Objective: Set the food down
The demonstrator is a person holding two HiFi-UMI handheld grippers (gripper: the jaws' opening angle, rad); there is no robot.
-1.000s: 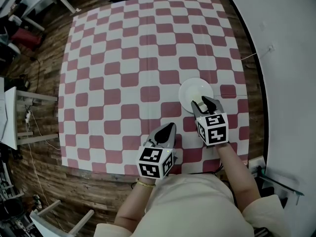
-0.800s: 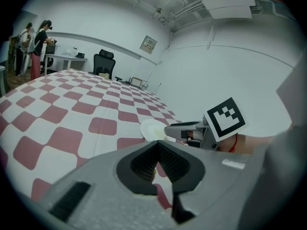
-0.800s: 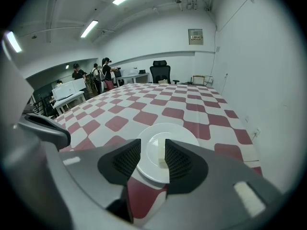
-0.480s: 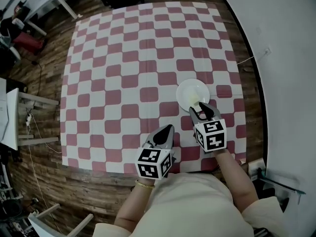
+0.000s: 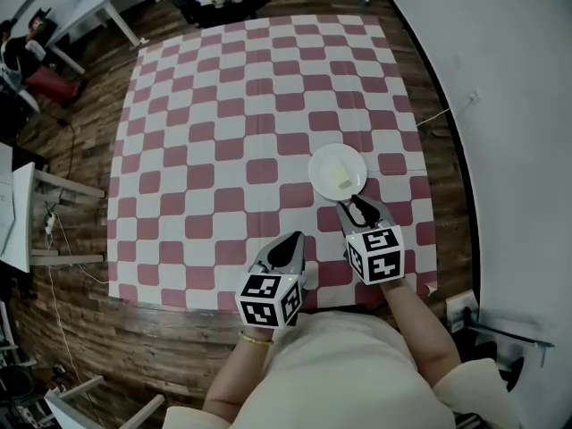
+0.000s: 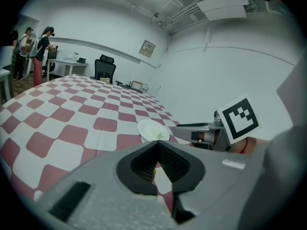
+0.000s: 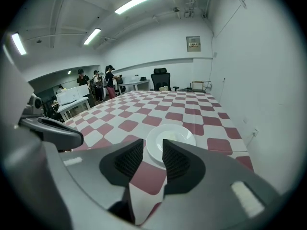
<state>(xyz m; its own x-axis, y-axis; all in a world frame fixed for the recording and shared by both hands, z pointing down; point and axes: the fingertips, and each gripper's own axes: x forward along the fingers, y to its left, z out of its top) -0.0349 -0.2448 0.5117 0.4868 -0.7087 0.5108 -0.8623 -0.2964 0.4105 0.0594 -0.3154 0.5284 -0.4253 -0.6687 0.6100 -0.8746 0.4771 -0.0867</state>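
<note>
A white plate (image 5: 338,164) lies on the checked tablecloth (image 5: 223,150), and a pale piece of food (image 5: 342,177) rests on its near part. My right gripper (image 5: 362,208) hovers just short of the plate's near rim. It stands open, its jaws have just been closing, and nothing is between them. The right gripper view shows the plate (image 7: 178,137) past that gripper's (image 7: 152,148) gap. My left gripper (image 5: 288,247) is off to the plate's lower left, shut and empty, its tips meeting in its own view (image 6: 157,143). That view also shows the plate (image 6: 149,127).
A white wall (image 5: 518,132) runs close along the table's right side. Wooden floor (image 5: 80,150) surrounds the table, with white side tables (image 5: 22,213) at left. People (image 6: 41,51) and an office chair (image 7: 160,79) are beyond the far end.
Both grippers have drawn back toward me. The right one left the plate's near edge, and the food stays on the plate. Its jaws stand narrower.
</note>
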